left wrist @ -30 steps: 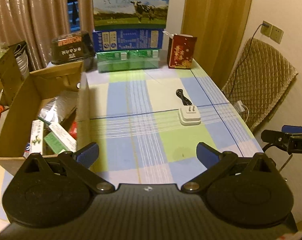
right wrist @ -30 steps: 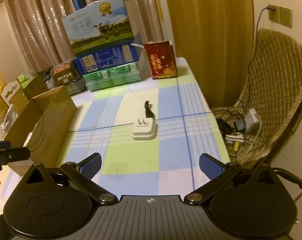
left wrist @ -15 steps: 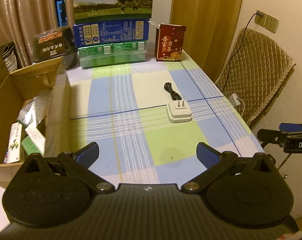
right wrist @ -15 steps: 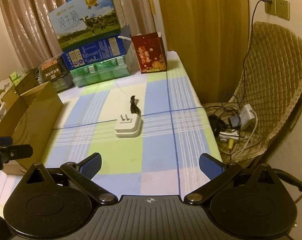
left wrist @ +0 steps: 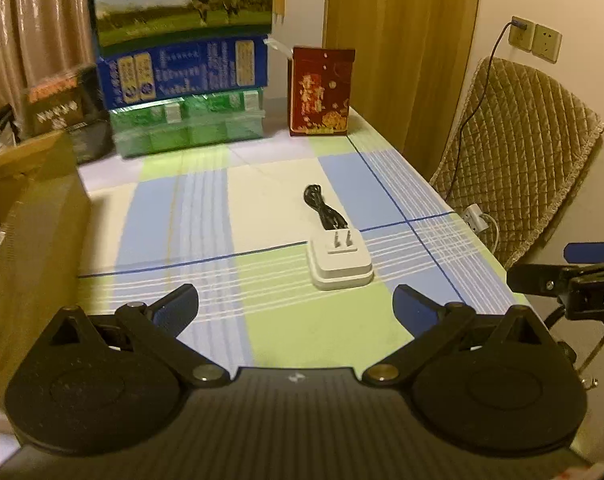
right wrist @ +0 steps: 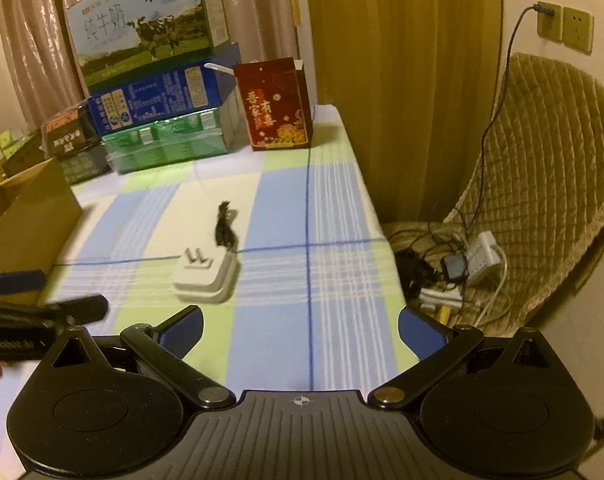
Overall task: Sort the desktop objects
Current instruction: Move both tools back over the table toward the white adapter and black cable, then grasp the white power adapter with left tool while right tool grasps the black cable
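A white charger (left wrist: 340, 265) with a black coiled cable (left wrist: 324, 210) lies on the checked tablecloth (left wrist: 205, 208) in the middle of the table; it also shows in the right wrist view (right wrist: 205, 276). My left gripper (left wrist: 295, 306) is open and empty, a short way in front of the charger. My right gripper (right wrist: 300, 326) is open and empty, to the right of the charger. A cardboard box (left wrist: 29, 216) stands at the table's left; its inside is hidden now.
Stacked milk cartons (left wrist: 181, 36), a green pack (left wrist: 189, 126) and a red box (left wrist: 322, 92) line the table's far end. A quilted chair (right wrist: 542, 184) with a power strip and cables (right wrist: 462, 264) stands right of the table.
Both grippers have moved forward and lower toward the charger. The left view has swung right, away from the cardboard box. Both stay open.
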